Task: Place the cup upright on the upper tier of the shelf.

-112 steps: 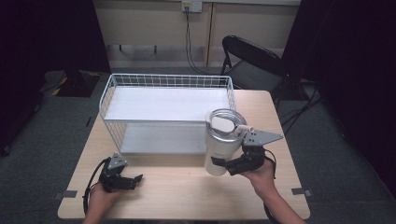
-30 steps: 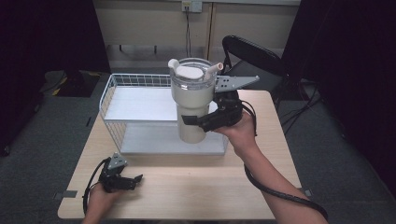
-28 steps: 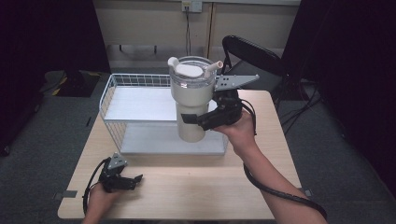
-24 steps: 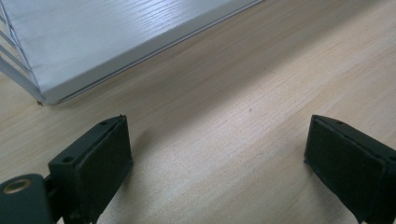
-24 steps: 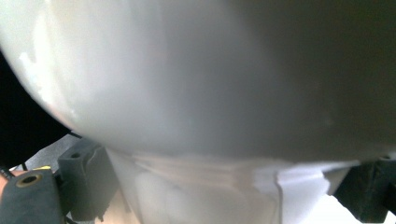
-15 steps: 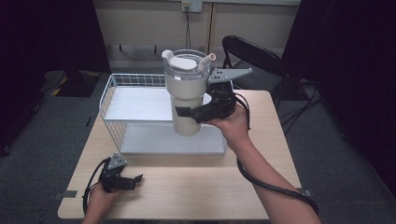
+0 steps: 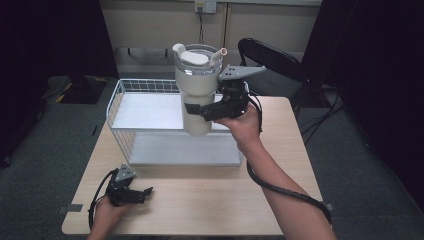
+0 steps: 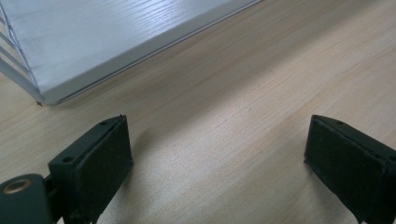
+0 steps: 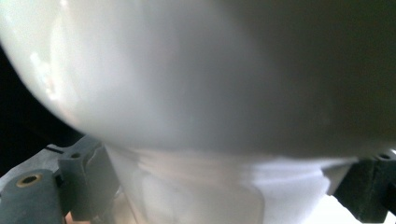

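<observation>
1. White tumbler [image 7: 197, 90], no writing readable, held aloft at upper centre above the wire basket [image 7: 120, 100], clamped by the right tongs [image 7: 200, 110].
2. Left tongs [image 7: 142, 192] rest wide open, empty, on the table [image 7: 210, 210] at lower left.

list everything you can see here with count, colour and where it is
tumbler: 1, white with a clear lid, held up above the basket
wire basket: 1, white, on the far half of the table
table: 1, light wood, centre
folding chair: 1, black, behind the table at right
wall socket: 1, pale, on the back wall, cable hanging from it
right gripper: 1, black, shut on the tumbler
left gripper: 1, black, open, resting on the table's near left
person's hands: 2, one on each gripper
</observation>
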### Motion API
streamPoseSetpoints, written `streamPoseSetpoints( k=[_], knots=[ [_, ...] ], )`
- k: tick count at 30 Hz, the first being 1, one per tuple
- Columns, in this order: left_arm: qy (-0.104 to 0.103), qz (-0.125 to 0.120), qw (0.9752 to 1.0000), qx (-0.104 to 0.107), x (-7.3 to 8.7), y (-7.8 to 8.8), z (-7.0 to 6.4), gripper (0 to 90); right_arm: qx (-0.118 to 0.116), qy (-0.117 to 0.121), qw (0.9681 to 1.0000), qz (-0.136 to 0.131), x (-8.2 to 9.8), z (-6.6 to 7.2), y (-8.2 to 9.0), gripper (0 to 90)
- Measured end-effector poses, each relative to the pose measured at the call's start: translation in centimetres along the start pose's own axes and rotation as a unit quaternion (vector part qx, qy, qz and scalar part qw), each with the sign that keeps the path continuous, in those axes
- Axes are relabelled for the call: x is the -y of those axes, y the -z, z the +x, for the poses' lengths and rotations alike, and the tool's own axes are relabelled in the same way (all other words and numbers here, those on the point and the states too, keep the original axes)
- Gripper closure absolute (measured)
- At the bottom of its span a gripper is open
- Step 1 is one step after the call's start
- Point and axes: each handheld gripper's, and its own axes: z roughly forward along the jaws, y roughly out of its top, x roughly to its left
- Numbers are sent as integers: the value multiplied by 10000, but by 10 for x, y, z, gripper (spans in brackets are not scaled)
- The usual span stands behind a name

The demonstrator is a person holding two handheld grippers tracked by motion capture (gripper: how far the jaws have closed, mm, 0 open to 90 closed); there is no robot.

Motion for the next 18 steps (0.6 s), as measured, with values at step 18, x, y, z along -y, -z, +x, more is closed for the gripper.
streamPoseSetpoints(
  k=[18],
  knots=[
    [12,0,10000,-2,0,0,0,67,526,-109,9986,21,-2,-22,-8,95]
  ],
)
